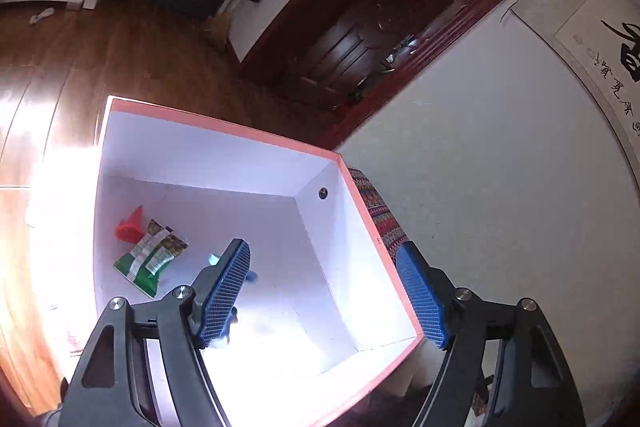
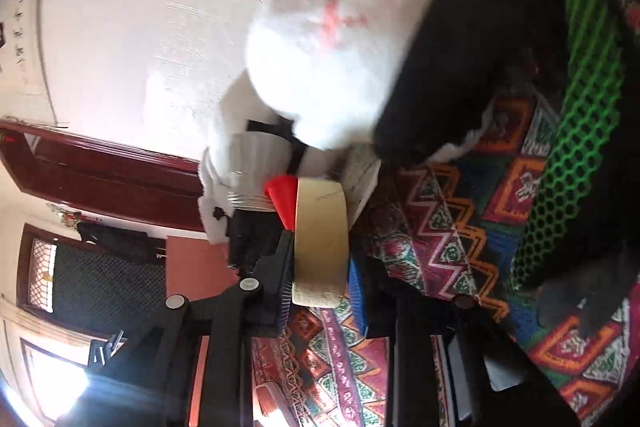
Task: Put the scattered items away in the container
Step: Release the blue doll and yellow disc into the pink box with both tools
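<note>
Patterned cloth in red, orange and blue covered the surface (image 2: pixel 448 227) under the right tool, with a white wall and a dark red door frame behind. Between that tool's (image 2: pixel 320 291) blue pads stood a roll of tan tape (image 2: pixel 320 235), on edge, the jaws closed onto its two flat faces. Such a roll looked light and stiff, a cardboard-cored ring that should not crush; taken across its width as it was, it seemed unlikely to slip against the ribbed pads, though it might pivot if swung fast. Just beyond it lay a red cone (image 2: pixel 282 197) and a ribbed white cup (image 2: pixel 256 175), half hidden by a blurred white fluffy thing (image 2: pixel 320 67), which I could not identify.

Only the left wrist view showed the container (image 1: pixel 224 125): an orange-rimmed box with white walls, standing on a wooden floor (image 1: pixel 120 59). Another red cone (image 1: pixel 130 225) and green snack packets (image 1: pixel 152 255) lay near its left wall. The left tool (image 1: pixel 324 291) hung over the box's near right corner, jaws wide apart and gripping nothing; a small bluish item showed behind one pad, too hidden to name.
</note>
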`<state>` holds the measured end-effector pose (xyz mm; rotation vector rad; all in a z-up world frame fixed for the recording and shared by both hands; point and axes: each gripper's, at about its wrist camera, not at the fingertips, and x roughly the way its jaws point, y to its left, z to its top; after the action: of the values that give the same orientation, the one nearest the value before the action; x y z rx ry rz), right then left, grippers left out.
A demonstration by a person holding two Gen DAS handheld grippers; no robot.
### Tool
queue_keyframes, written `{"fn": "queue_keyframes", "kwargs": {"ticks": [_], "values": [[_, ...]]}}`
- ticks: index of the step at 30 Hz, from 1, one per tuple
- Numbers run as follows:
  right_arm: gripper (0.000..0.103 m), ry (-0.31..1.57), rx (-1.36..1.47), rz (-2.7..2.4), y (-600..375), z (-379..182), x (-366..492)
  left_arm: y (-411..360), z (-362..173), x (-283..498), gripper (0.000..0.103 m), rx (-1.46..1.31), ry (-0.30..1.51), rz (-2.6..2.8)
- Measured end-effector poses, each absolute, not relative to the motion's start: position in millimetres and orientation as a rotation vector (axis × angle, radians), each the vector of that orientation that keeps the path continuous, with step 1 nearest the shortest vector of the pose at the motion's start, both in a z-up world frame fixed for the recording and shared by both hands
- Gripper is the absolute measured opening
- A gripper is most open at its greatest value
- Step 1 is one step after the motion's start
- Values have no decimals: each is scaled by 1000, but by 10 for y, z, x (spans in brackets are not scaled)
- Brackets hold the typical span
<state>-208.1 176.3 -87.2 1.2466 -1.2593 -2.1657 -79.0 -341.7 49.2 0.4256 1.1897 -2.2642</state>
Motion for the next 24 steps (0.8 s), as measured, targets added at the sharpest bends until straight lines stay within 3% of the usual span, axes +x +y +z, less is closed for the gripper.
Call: {"fn": "queue_keyframes", "kwargs": {"ticks": [11, 22, 23, 24], "values": [[22, -1261, 916, -2069, 1584, -103, -1728, -3697, 432, -623, 79, 413, 1205, -2193], [22, -808, 809, -1752, -850, 1019, -1749, -4108, 536, 67, 79, 176, 1242, -2003], [26, -748, 831, -1750, -1076, 1050, -1709, -4136, 535, 106, 80, 164, 1244, -1995], [39, -705, 859, -1757, -1239, 1037, -1686, -4163, 533, 139, 80, 156, 1244, -1988]]}}
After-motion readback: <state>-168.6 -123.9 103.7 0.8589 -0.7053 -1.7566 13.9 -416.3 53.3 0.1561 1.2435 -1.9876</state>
